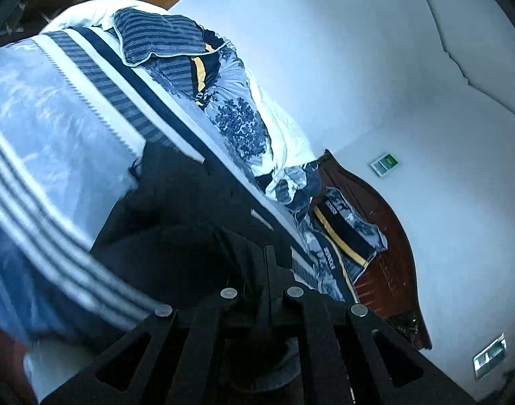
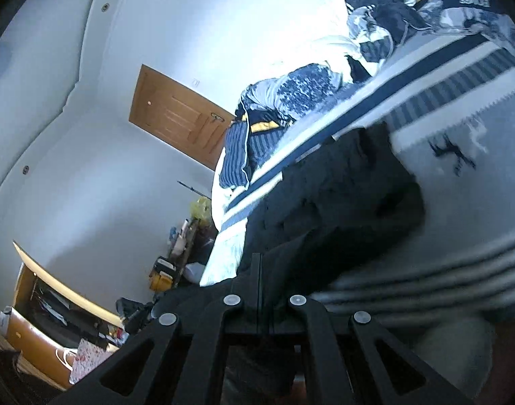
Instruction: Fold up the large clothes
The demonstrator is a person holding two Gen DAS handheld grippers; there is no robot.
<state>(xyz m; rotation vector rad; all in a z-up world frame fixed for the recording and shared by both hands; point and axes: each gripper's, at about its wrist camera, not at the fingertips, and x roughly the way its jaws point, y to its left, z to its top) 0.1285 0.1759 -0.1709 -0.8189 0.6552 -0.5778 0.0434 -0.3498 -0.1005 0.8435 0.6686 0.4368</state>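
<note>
Dark garment (image 1: pixel 176 222): on the bed (image 1: pixel 55 108), one edge clamped in the closed left gripper (image 1: pixel 269 263), another in the closed right gripper (image 2: pixel 257 270), body trailing ahead of both fingertips. Handling advice: keep both pinches level and the span taut so the fold line falls straight. Clearance: heaped bedding (image 1: pixel 244 125) beyond the fingers; open bedspread nearer.

One black garment (image 1: pixel 176 209) lies on one bed (image 1: pixel 55 108), whose patterned cover (image 2: pixel 460 175) carries one heaped quilt (image 1: pixel 244 125) and one striped pillow (image 1: pixel 156 37). Two grippers, the left gripper (image 1: pixel 269 263) and the right gripper (image 2: pixel 256 270), each pinch the dark cloth. One wooden door (image 2: pixel 180 118), one headboard (image 1: pixel 375 216) and one open cabinet (image 2: pixel 48 307) complete the room.
</note>
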